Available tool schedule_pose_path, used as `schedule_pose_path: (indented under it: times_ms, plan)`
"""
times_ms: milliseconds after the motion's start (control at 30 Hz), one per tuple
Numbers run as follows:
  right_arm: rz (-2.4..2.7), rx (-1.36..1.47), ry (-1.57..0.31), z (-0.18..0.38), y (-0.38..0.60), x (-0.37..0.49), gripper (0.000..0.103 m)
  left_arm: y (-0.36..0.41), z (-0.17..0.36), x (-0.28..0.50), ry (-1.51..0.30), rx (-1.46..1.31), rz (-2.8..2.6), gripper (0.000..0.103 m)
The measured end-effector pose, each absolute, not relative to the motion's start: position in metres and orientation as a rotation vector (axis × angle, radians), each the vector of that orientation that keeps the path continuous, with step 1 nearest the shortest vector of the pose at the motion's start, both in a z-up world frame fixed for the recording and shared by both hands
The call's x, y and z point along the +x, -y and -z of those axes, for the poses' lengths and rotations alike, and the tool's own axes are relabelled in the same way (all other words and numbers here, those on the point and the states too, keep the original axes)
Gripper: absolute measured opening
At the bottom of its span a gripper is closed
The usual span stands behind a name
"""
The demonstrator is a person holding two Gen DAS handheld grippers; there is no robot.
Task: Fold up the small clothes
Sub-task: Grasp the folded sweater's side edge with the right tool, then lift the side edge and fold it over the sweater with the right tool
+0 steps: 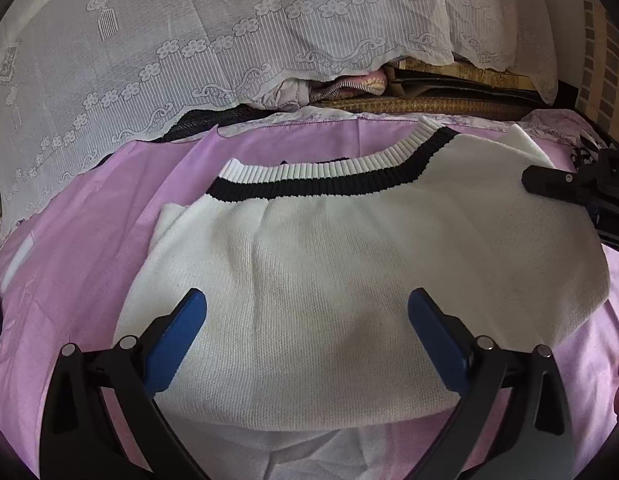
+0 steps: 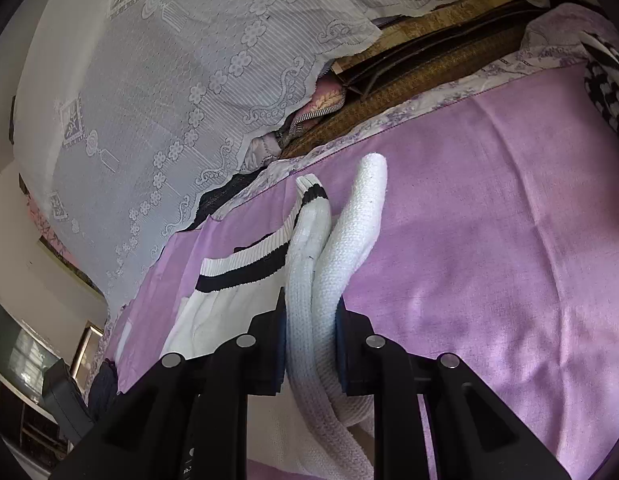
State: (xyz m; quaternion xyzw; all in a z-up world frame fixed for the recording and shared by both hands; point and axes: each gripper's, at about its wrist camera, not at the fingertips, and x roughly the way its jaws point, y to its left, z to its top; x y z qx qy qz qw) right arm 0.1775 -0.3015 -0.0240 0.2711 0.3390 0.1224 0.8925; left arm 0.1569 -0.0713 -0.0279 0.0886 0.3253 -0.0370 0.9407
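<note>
A small white knit sweater [image 1: 349, 272] with a black-and-white ribbed collar [image 1: 329, 178] lies flat on a purple sheet [image 1: 69, 272]. My left gripper [image 1: 307, 308] is open, its blue pads [image 1: 181, 336] spread over the sweater's lower part, holding nothing. My right gripper [image 2: 312, 344] is shut on a bunched fold of the sweater's edge [image 2: 333, 240], pinched upright between its pads. The right gripper's black finger [image 1: 549, 184] also shows at the sweater's right edge in the left wrist view.
A white lace cloth [image 1: 189, 40] hangs behind the sheet. Woven mats and folded fabric [image 1: 409, 96] lie at the back. A black-and-white checked cloth [image 2: 605, 80] sits at the sheet's far right. A white patch [image 1: 17, 260] lies on the sheet's left.
</note>
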Motion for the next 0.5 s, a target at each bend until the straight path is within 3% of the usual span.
schedule_pose_path:
  times_ms: [233, 500]
  plan:
    - [-0.239, 0.37, -0.736, -0.021, 0.242, 0.183, 0.02, 0.063, 0.013, 0.205, -0.754, 0.071, 0.099, 0.098]
    - [-0.221, 0.258, -0.771, -0.029, 0.191, 0.188, 0.02, 0.029, 0.003, 0.224, -0.776, -0.09, 0.179, 0.098]
